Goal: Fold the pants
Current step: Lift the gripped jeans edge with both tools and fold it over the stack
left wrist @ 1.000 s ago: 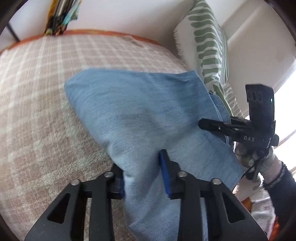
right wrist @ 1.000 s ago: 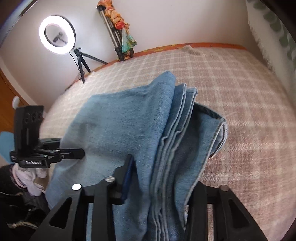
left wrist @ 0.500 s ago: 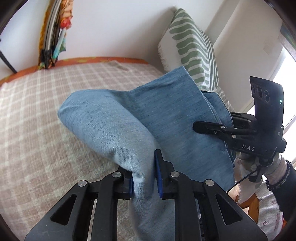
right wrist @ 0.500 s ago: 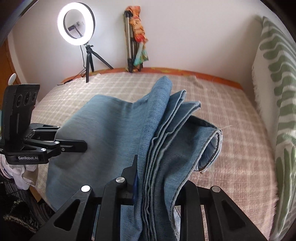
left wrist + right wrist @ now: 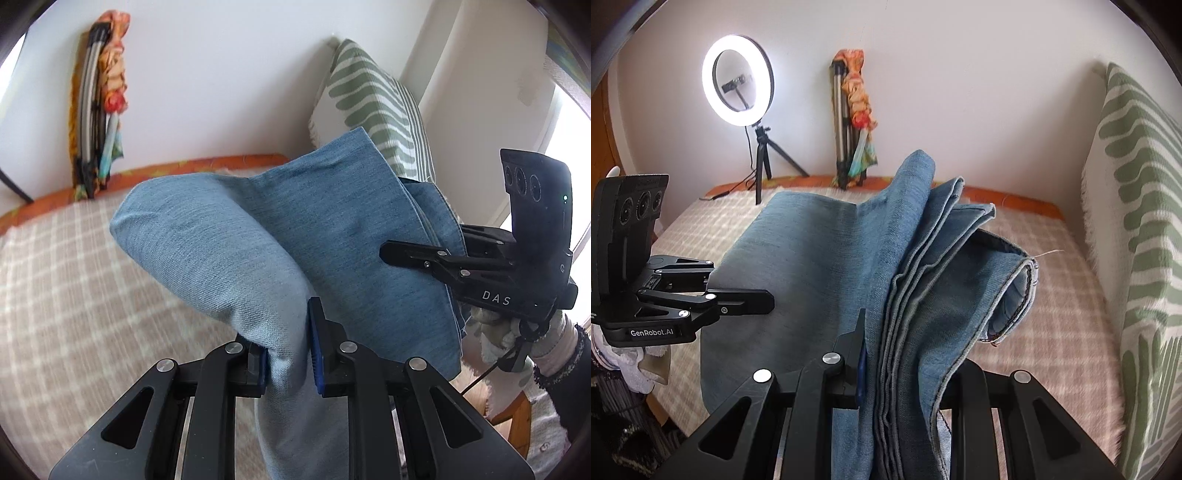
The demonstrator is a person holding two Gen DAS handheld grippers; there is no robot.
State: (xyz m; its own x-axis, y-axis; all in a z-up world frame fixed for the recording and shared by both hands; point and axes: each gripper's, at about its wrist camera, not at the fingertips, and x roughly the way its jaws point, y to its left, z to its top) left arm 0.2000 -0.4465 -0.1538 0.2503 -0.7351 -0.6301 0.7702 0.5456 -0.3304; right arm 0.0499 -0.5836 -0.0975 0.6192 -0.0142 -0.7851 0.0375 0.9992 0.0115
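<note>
In the left wrist view, one pair of blue denim pants (image 5: 258, 236) is seen lifted above the bed (image 5: 74, 295), which is covered with a pink and cream checked blanket. The left tongs (image 5: 288, 354) are clamped on a rounded fold of the cloth, pinched between two blue pads; their jaws have just been closing on it. At the right edge of the pants, the right tongs (image 5: 391, 253) are seen from the side, one finger lying across the denim. The letters "DAS" are printed on their black body, and three round lenses are set in the upright block above. A gloved hand (image 5: 506, 332) is seen below them. One green and white patterned pillow (image 5: 373, 107) stands against the wall, and one folded tripod wrapped in a flowered cloth (image 5: 99, 110) leans in the corner.

In the right wrist view, the right tongs (image 5: 901, 362) are closed on a stack of several denim edges, and their jaws have just been closing too. One hem (image 5: 1015, 291) curls open at the right. The left tongs (image 5: 764, 301) are seen at the left against the cloth, marked "GenRobot.AI". One lit ring light (image 5: 738, 81) stands on a small tripod at the far edge of the bed.
</note>
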